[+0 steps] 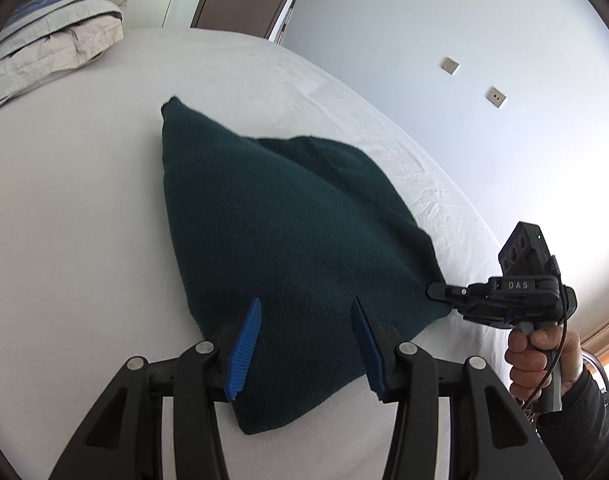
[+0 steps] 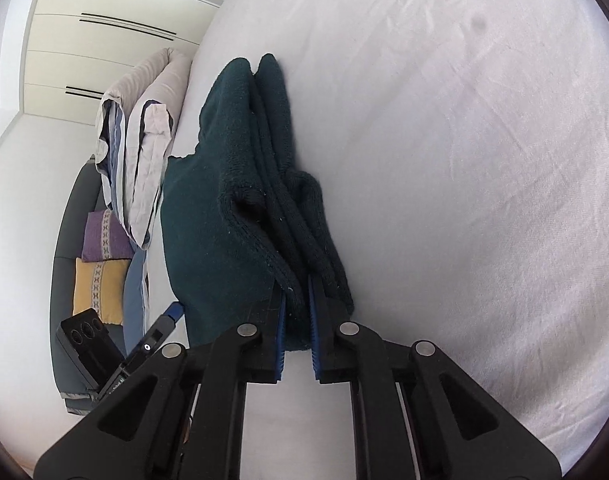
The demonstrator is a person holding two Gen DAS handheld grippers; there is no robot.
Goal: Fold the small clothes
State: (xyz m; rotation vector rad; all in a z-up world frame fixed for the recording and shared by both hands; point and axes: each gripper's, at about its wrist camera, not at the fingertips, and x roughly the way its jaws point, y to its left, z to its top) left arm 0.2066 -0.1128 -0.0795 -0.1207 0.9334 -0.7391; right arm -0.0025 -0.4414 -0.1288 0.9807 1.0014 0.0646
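Note:
A dark green knitted garment (image 1: 288, 232) lies partly folded on the white bed sheet (image 1: 76, 208). My left gripper (image 1: 306, 320) is open, its blue pads (image 1: 244, 348) just above the garment's near edge and empty. My right gripper (image 2: 298, 312) is shut on the garment's bunched edge (image 2: 264, 184), holding several layers lifted off the sheet. The right gripper also shows in the left wrist view (image 1: 440, 292), pinching the garment's right corner. The left gripper's tip shows at the lower left of the right wrist view (image 2: 172, 314).
Folded grey and blue bedding (image 1: 52, 36) is stacked at the bed's far left corner. A white wall (image 1: 484, 80) runs along the bed's right side. A dark sofa with purple and yellow cushions (image 2: 100, 264) stands beyond the bed.

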